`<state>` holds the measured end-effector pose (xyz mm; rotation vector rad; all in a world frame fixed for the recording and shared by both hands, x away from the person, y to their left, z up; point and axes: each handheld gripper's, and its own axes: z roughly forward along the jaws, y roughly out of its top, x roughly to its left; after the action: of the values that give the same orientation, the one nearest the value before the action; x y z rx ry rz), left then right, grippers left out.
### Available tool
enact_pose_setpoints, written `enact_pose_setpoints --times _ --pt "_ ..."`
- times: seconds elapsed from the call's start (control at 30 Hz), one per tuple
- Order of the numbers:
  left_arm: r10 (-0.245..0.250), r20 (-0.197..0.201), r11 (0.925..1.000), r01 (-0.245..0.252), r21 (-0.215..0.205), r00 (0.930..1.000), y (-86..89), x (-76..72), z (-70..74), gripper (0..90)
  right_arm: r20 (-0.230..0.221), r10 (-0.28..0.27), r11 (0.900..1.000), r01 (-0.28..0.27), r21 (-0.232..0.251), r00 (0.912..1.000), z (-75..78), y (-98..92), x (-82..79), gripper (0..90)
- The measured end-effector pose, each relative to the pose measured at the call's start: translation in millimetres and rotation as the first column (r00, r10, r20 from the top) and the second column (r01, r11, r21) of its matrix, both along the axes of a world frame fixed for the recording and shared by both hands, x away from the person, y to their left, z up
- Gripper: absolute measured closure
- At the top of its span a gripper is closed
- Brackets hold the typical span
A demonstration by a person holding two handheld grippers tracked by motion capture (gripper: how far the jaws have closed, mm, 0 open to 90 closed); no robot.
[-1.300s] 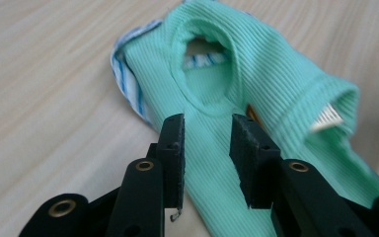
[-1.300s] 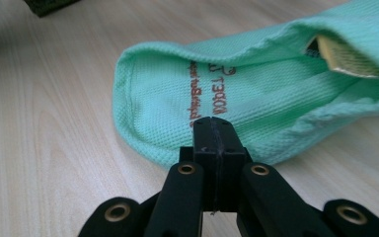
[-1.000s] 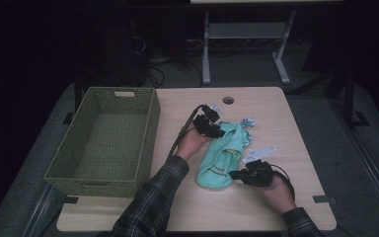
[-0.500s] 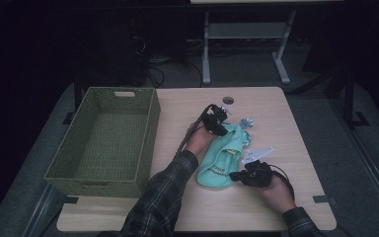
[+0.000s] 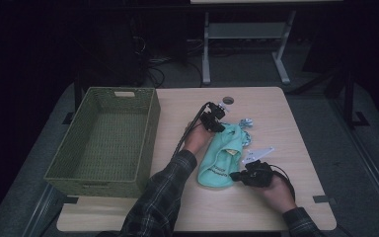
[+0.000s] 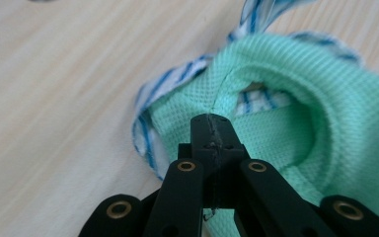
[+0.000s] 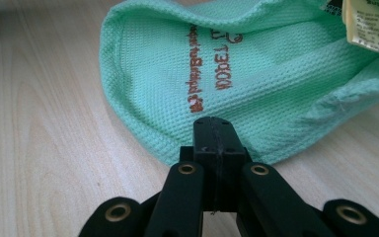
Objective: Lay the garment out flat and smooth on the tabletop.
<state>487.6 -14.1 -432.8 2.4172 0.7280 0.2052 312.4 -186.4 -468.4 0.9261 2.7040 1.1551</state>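
Mint-green mesh fabric pouch (image 5: 220,155) lies flat on light wooden table (image 5: 276,118), right of woven olive-green basket (image 5: 106,138). Left gripper (image 6: 211,129) clamped on pouch's far hem by blue-striped white cloth (image 6: 148,123). Right gripper (image 7: 214,132) pinches near edge, jaws pressed together.

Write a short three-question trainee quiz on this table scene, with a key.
1. True or false: the green basket has items inside.
2. Which end of the mint-green cloth bag does the left gripper pinch? A) the far, open end B) the near, closed end
3. Fill in: the right gripper's jaws are ____ on the bag's near edge.

Key: 1 false, it looks empty. 2 A. 3 shut.
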Motion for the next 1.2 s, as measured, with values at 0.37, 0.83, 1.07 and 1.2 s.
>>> enact_pose_setpoints --times 0.37,0.83,1.07,1.2 --pt "-0.001 -0.024 0.9996 0.001 -0.027 0.9997 -3.1 2.6 -7.7 74.6 -0.004 -0.005 1.000 0.005 0.005 1.0000 -0.1 -1.0 0.0 89.9" --pt "-0.012 -0.048 0.9998 0.012 0.014 0.9988 -10.1 2.5 -20.2 85.4 -0.001 -0.002 1.000 0.002 -0.004 1.0000 0.2 -0.8 0.0 89.9" --pt "-0.002 -0.047 0.9986 0.000 -0.053 0.9989 4.2 2.0 -1.8 85.5 -0.003 -0.005 1.000 0.005 -0.010 1.0000 0.7 -1.1 -0.2 89.9" --pt "0.005 -0.043 0.9972 -0.008 -0.074 0.9991 13.4 2.0 7.6 85.4 -0.009 -0.014 1.000 0.014 -0.011 0.9999 1.1 -1.4 -0.6 89.9"
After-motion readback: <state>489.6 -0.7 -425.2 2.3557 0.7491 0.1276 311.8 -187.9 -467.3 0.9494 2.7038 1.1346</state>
